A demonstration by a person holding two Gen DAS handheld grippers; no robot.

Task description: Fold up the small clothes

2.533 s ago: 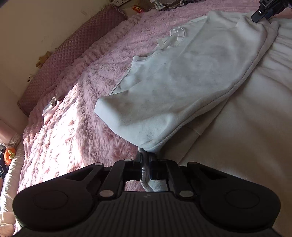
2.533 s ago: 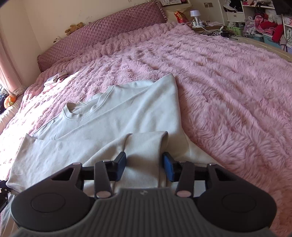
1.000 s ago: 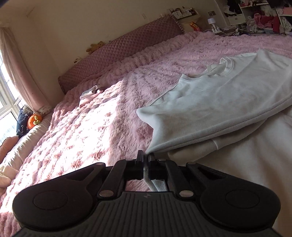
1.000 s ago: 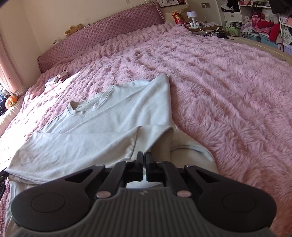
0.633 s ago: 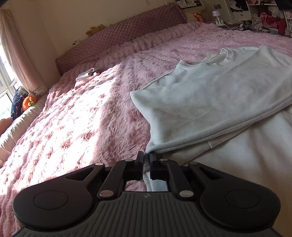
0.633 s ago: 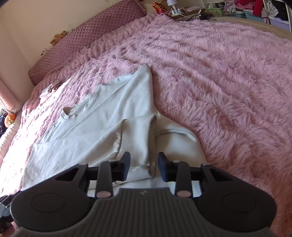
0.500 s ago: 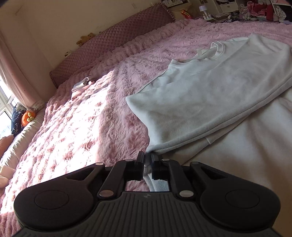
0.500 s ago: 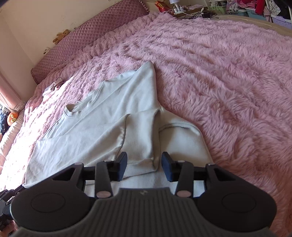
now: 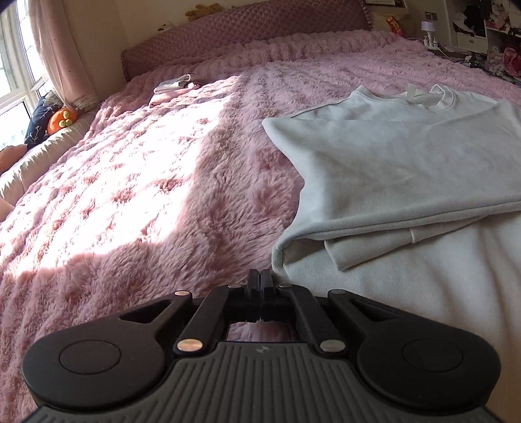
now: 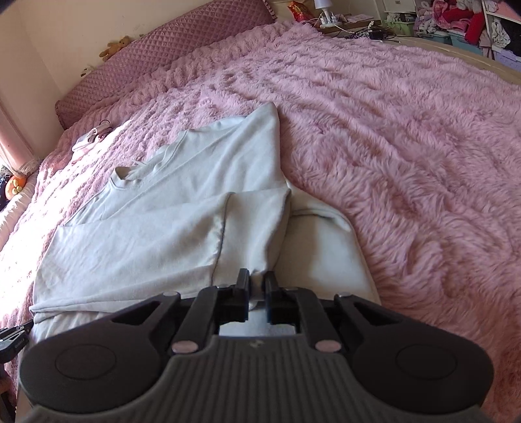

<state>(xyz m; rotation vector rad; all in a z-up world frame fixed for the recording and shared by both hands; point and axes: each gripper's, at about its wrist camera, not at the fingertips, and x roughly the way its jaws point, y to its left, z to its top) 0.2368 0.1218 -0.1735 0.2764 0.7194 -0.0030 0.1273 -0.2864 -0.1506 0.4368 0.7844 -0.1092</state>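
Observation:
A pale grey sweatshirt (image 9: 400, 162) lies partly folded on the pink fluffy bedspread (image 9: 146, 182). It also shows in the right wrist view (image 10: 169, 224), neck towards the headboard. My left gripper (image 9: 260, 279) is shut with nothing between its fingers, just left of the sweatshirt's near folded corner. My right gripper (image 10: 257, 279) is shut on a fold of the sweatshirt near its right sleeve, at the garment's near edge.
A quilted mauve headboard cushion (image 9: 247, 35) runs along the far side. A small pale item (image 9: 176, 85) lies on the bedspread near it. An orange plush (image 9: 60, 118) sits by the window at left. Cluttered shelves (image 10: 456, 19) stand at the far right.
My left gripper has let go of the sweatshirt's edge and now sits shut and empty beside it. My right gripper, open half a second ago, has closed on the sweatshirt's fold.

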